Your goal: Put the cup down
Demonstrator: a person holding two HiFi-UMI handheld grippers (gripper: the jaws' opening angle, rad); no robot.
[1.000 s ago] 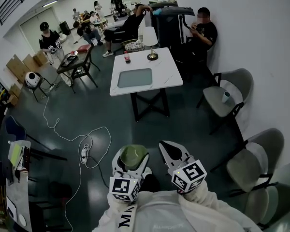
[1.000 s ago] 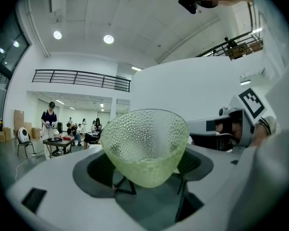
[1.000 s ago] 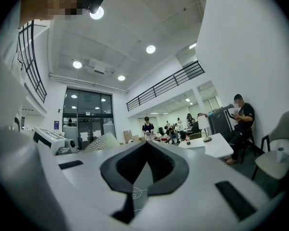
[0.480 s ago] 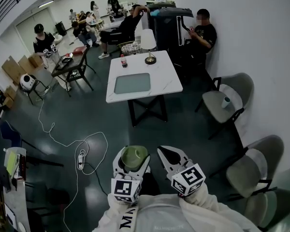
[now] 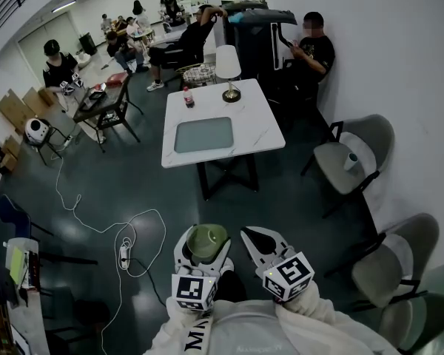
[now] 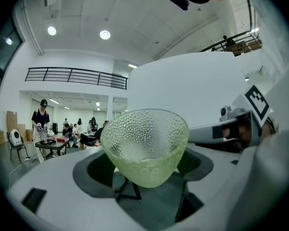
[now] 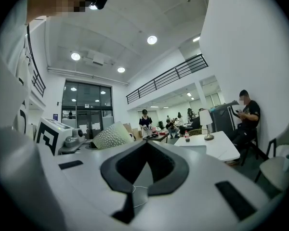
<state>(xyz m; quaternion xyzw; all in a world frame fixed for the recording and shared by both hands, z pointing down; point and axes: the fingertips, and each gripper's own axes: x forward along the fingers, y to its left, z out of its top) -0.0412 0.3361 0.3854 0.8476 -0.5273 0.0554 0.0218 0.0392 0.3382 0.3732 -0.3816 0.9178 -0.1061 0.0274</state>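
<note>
Green dimpled glass: the cup (image 6: 145,143) is pinched upright in the left claw (image 5: 205,244), close to the body and well apart from the white surface (image 5: 263,120) ahead. Right claw (image 7: 145,150) pressed together, empty — presumably idle, since placement needs one claw.

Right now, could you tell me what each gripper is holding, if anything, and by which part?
The left gripper holds the green cup by its lower sides; the right gripper holds nothing.

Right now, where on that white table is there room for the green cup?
Room for the cup: bare strips along the table's near and right edges, around the grey panel. The far edge is crowded: lamp and bottle.
</note>
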